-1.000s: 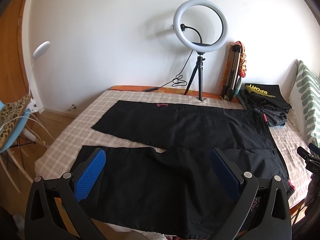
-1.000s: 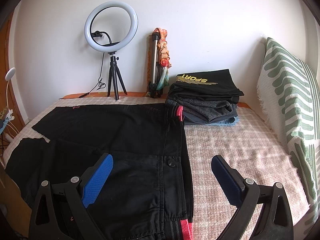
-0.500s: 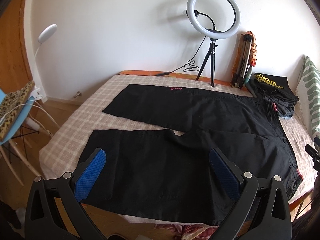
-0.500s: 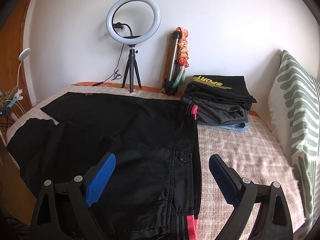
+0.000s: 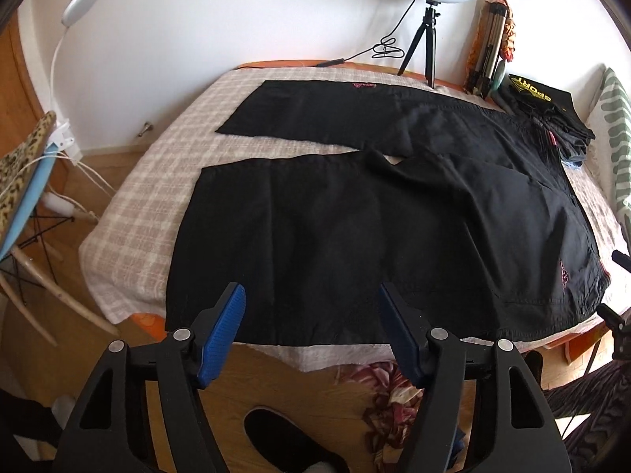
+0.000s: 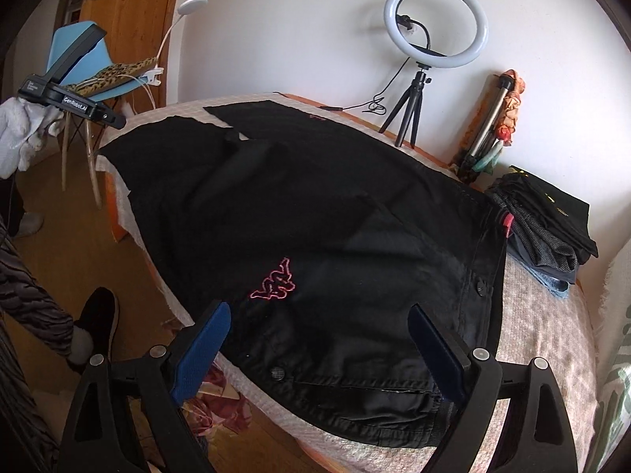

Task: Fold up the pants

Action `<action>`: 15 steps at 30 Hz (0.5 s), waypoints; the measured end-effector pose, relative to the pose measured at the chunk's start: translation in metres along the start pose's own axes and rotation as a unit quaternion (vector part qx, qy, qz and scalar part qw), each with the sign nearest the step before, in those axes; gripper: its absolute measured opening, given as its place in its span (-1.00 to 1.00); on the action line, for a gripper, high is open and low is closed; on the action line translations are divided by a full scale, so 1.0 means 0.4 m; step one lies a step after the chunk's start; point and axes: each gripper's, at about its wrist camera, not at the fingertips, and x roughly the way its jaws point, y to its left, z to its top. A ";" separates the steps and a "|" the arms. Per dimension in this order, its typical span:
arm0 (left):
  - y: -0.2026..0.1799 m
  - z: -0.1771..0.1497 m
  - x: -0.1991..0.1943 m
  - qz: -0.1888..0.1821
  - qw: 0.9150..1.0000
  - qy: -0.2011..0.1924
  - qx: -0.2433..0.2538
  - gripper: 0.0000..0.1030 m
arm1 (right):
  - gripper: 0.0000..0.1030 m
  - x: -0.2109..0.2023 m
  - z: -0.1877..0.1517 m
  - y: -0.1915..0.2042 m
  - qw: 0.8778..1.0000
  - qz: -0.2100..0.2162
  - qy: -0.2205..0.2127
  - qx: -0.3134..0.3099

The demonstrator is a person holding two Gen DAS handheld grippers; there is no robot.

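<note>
The black pants (image 5: 355, 213) are spread flat on the bed (image 5: 130, 213), presumably so that one leg can be laid over the other, with nothing folded yet. Their long axis runs across the bed, waistband (image 6: 483, 276) toward the pillow end and the two hems toward the foot, legs slightly parted. The left gripper (image 5: 311, 311) is held over the near leg's edge and the right gripper (image 6: 319, 331) over the waist corner, fingers wide on both and nothing gripped.

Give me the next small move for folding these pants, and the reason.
Probably lower both grippers onto the near edge of the pants. The left gripper hangs open over the near leg, the right gripper open over the waist end; neither grips cloth, and the legs lie flat and apart on the bed.
</note>
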 end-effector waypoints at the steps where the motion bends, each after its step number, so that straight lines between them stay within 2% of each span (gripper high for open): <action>1: 0.009 -0.003 0.003 0.002 1.000 0.001 -0.006 0.33 | 0.80 0.009 -0.001 0.025 1.000 0.008 0.004 -0.015; 5: 0.060 -0.018 0.027 -0.009 0.998 0.019 -0.053 0.33 | 0.78 0.046 -0.005 0.114 0.997 0.018 0.020 -0.078; 10: 0.125 -0.028 0.052 -0.007 0.993 0.036 -0.109 0.33 | 0.62 0.075 -0.009 0.175 0.991 -0.004 0.028 -0.130; 12: 0.150 -0.030 0.063 -0.004 0.991 0.044 -0.123 0.33 | 0.50 0.086 -0.007 0.177 0.991 -0.013 0.030 -0.129; 14: 0.177 -0.034 0.071 -0.006 0.988 0.049 -0.146 0.32 | 0.24 0.099 0.000 0.167 0.992 -0.008 0.041 -0.117; 15: 0.191 -0.038 0.077 -0.013 0.985 0.051 -0.161 0.32 | 0.19 0.103 0.005 0.157 0.993 -0.001 0.046 -0.109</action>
